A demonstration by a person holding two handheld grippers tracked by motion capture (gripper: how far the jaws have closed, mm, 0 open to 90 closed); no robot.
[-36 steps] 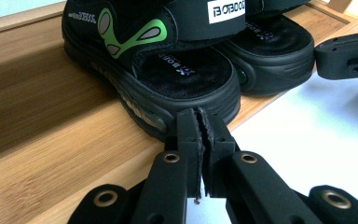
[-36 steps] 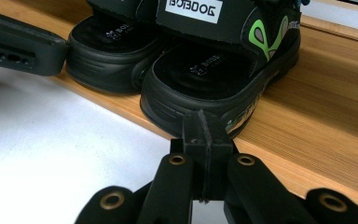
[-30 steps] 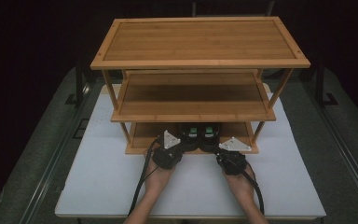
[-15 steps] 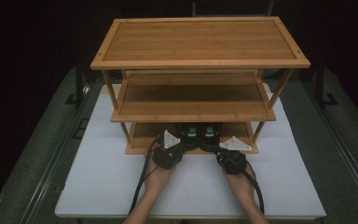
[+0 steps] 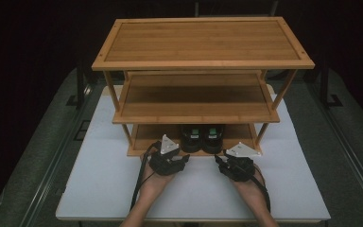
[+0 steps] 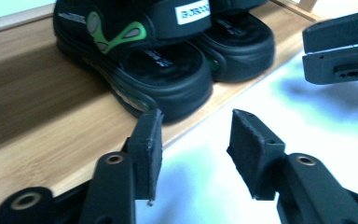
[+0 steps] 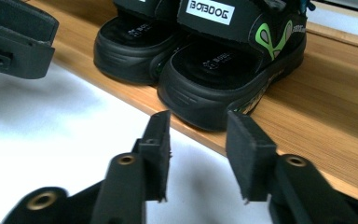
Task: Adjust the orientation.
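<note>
Nearest to me, my two hands rest on the white tabletop (image 5: 99, 189), each carrying a gripper aimed at the foot of a wooden rack (image 5: 203, 66). My left gripper (image 6: 195, 142) has its jaws apart, having just been opening, with nothing but bare tabletop in the gap; my right gripper (image 7: 198, 140) stands the same way, jaws freshly parted and empty.

Just beyond the jaw tips, on the rack's bottom shelf (image 5: 146, 142), sits a pair of black sandals with green trim, side by side and touching. The left sandal (image 6: 140, 60) lies straight ahead of my left jaws and a little toward their left pad, its rounded heel at the shelf's front edge. The right sandal (image 7: 228, 65) lies ahead of my right jaws, heel bulging between and above the two pads, just short of them. Each sandal's long axis runs away from me, heel near, toe deep under the middle shelf (image 5: 196, 101).

In the high view the left gripper (image 5: 169, 161) and right gripper (image 5: 236, 165) flank the pair (image 5: 202, 137), each about as close to its own sandal as the other. By my reading, each sandal falls to the hand on its own side, and the grab would come at the heel.
</note>
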